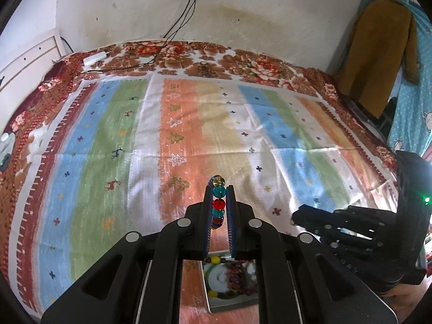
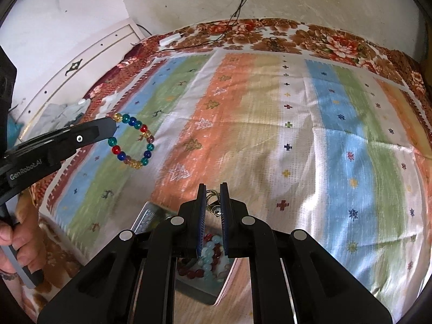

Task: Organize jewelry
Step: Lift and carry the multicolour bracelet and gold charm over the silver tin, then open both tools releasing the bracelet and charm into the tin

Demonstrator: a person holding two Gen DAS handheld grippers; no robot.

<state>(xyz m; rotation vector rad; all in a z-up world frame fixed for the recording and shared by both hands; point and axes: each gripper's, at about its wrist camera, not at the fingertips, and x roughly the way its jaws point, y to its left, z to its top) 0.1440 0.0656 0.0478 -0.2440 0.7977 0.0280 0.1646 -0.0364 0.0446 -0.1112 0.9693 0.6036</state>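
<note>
My left gripper [image 1: 218,189] is shut on a multicoloured bead bracelet [image 1: 218,203] and holds it in the air above the bed. The same bracelet [image 2: 133,140] hangs as a ring from the left gripper's tip [image 2: 112,127] in the right wrist view. My right gripper [image 2: 213,189] is shut on a thin gold chain [image 2: 213,198] with a small pendant. Below both grippers lies a metal tray [image 2: 147,216] with bead bracelets in dark red, pale blue and white; the tray also shows in the left wrist view [image 1: 232,303]. The right gripper [image 1: 297,216] shows at the right of the left wrist view.
A striped cloth [image 1: 189,124] with small tree and cross figures covers a floral blanket [image 1: 243,62] on the bed. Black cables [image 1: 175,27] and a white adapter [image 1: 93,58] lie at the far edge. A white headboard [image 2: 89,62] stands at the left. A brown garment [image 1: 378,54] hangs at the right.
</note>
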